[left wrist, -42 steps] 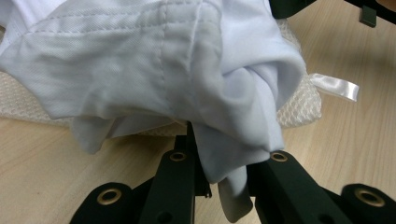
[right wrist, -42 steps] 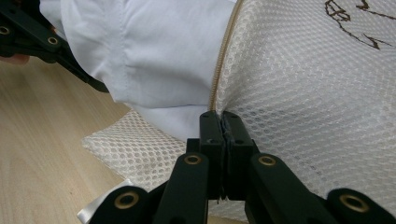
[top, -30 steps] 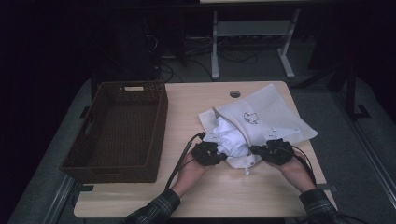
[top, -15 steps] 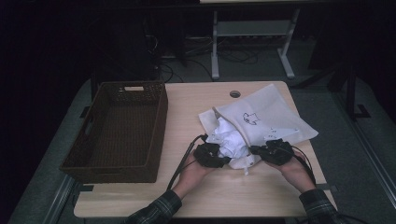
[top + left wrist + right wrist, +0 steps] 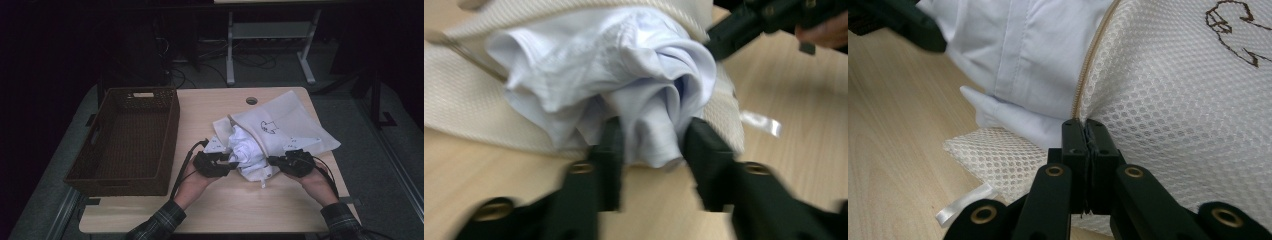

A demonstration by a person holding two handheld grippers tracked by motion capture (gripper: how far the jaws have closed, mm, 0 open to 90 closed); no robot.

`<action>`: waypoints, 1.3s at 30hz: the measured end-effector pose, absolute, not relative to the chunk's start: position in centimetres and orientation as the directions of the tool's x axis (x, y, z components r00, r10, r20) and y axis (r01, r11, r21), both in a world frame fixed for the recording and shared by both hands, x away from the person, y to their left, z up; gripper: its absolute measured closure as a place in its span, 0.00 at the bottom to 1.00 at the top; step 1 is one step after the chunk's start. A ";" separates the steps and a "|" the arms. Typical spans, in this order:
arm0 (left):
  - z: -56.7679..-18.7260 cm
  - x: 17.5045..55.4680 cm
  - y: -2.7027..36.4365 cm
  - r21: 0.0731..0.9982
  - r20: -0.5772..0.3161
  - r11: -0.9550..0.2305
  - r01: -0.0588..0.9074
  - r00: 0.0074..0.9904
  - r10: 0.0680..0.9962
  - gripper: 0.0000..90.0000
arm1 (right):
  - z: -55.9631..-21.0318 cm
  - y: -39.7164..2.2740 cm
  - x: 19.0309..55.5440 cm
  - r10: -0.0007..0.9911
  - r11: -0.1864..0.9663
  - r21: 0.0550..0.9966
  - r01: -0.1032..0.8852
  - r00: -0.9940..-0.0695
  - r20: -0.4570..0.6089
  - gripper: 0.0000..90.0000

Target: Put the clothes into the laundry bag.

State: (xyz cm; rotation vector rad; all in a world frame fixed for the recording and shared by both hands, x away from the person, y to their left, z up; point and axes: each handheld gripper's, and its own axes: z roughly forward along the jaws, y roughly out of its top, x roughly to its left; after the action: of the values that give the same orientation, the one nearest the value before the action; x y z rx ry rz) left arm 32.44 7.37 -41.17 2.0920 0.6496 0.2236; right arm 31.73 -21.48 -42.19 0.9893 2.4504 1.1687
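Right gripper [image 5: 1087, 131] has its jaws pressed together on the mesh laundry bag [image 5: 1178, 90], pinching the fabric right at the zipper edge of the bag's mouth. In the high view the same gripper [image 5: 274, 161] sits at the near right side of the bag [image 5: 290, 120], held in the person's right hand [image 5: 312, 182].

Left gripper [image 5: 651, 140]: jaws part-spread and just been closing, a fold of the white shirt [image 5: 624, 75] sits between them. View is blurred, so can't tell if the pads actually press on the cloth. High view has this gripper [image 5: 231, 164] at the near left of the garment, in the left hand [image 5: 192, 182].

White shirt [image 5: 247, 147] is bunched up, half in and half out of the bag's mouth, spilling toward the near edge of the surface [image 5: 210, 215]. Bag lies flat at the right half of the surface, small dark embroidered figure [image 5: 268, 126] facing up. A white ribbon tag [image 5: 960, 205] lies on the wood just beside the bag's near edge.

Dark wicker basket [image 5: 165, 145] sits on the left half of the surface, well apart from bag and shirt, just left of the left hand.
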 end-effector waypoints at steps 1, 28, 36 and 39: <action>-41.0 32.5 7.3 0.821 -0.083 -0.444 0.360 0.844 0.530 0.81 | -42.2 -21.5 31.7 0.674 0.445 0.761 0.473 -0.736 0.063 0.98; -41.7 33.7 4.2 0.761 -0.088 -0.524 0.382 0.861 0.500 0.44 | -41.7 -21.8 31.9 0.675 0.453 0.768 0.452 -0.737 0.035 0.98; -40.3 33.4 7.1 0.760 -0.099 -0.515 0.397 0.854 0.511 0.32 | -41.7 -22.2 31.6 0.675 0.453 0.767 0.456 -0.737 0.039 0.98; -40.1 34.1 8.0 0.763 -0.091 -0.501 0.410 0.834 0.544 0.31 | -41.7 -22.3 31.5 0.677 0.455 0.765 0.456 -0.735 0.035 0.98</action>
State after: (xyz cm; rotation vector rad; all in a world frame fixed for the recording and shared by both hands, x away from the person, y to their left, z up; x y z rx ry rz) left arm 34.09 8.03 -40.14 2.1655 0.6943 0.2031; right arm 31.55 -22.31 -41.67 0.9731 2.4335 1.1529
